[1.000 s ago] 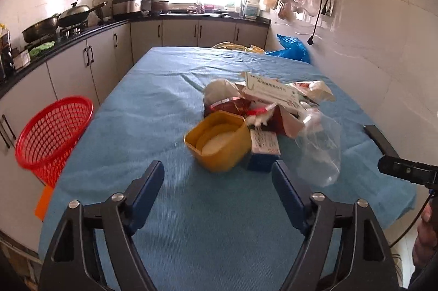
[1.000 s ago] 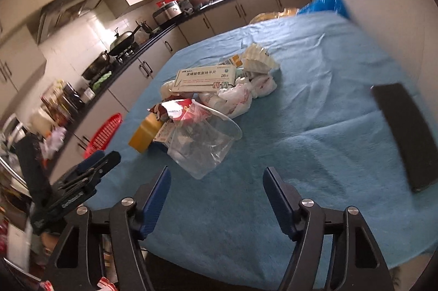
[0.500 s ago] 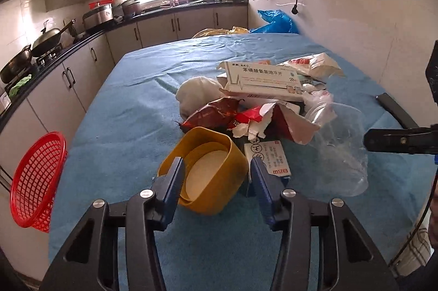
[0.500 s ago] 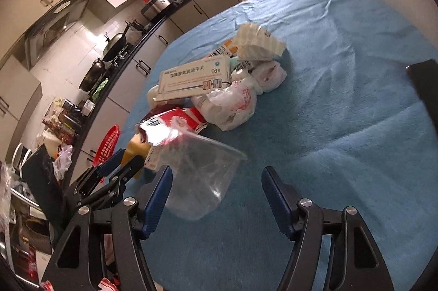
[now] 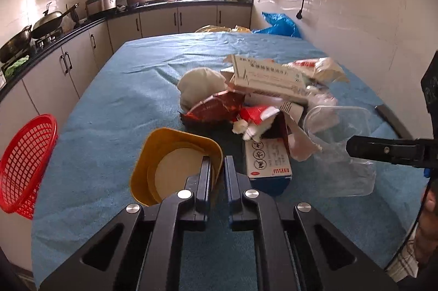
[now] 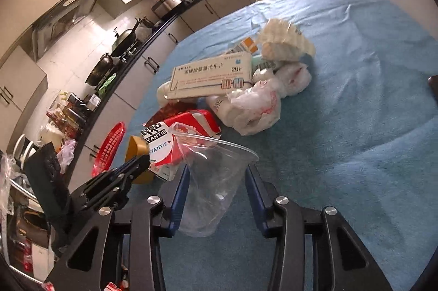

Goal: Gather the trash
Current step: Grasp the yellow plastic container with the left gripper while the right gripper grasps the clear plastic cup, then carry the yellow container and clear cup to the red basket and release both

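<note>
On the blue-cloth tabletop (image 5: 115,110), at the near edge of the trash pile, the left tongs (image 5: 217,163) have just closed, pinching the rim wall of the yellow plastic tub (image 5: 153,162); the right tongs (image 6: 217,173) have closed against the clear plastic cup (image 6: 210,181). Both look light; the thin cup will likely buckle, so squeeze gently mid-wall.

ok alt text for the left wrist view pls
The left tool has just closed on the near rim of a yellow tub on a blue tablecloth, beside a trash pile; a red basket sits left.
</note>
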Demonstrator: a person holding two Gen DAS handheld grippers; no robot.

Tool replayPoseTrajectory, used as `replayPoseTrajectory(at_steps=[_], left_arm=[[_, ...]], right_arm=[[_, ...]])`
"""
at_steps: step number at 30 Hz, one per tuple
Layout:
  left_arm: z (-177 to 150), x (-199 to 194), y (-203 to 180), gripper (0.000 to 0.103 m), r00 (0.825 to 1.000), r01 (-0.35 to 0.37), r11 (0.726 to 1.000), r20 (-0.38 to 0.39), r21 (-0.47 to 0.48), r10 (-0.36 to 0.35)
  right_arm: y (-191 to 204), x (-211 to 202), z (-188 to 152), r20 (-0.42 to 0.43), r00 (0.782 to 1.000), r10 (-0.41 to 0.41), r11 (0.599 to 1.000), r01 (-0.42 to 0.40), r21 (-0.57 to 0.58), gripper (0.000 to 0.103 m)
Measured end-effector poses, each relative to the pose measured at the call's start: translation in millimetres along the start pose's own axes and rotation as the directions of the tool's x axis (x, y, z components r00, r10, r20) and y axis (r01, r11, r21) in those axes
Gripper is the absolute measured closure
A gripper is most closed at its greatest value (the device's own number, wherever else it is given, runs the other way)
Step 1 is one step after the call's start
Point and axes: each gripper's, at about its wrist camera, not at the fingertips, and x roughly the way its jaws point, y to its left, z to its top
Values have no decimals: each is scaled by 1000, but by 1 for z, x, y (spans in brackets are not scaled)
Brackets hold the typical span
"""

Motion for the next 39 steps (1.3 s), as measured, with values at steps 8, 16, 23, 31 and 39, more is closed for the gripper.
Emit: replayPoseTrajectory(at_steps=[8,16,23,31,39], left_arm=[[9,-35,14,99,998,25,999,64,-44,-23],[18,-42,28,99,998,42,997,52,-59,-39],[5,-33,8,41,999,53,993,5,106,-53],[-3,-1,-22,85,994,53,959,-106,279,-24],[-2,22,-20,94,991,15,965,-134,263,21]], right_arm=[[14,-37,7,100,995,-21,999,26,-43,58],[40,-51,19,136,991,2,994,13,-105,58],[38,-46,16,112,994,-7,995,17,-94,58],[30,-40,13,96,995,-3,996,12,-88,58],[27,-36,13,84,996,-1,995,9,-95,58]])
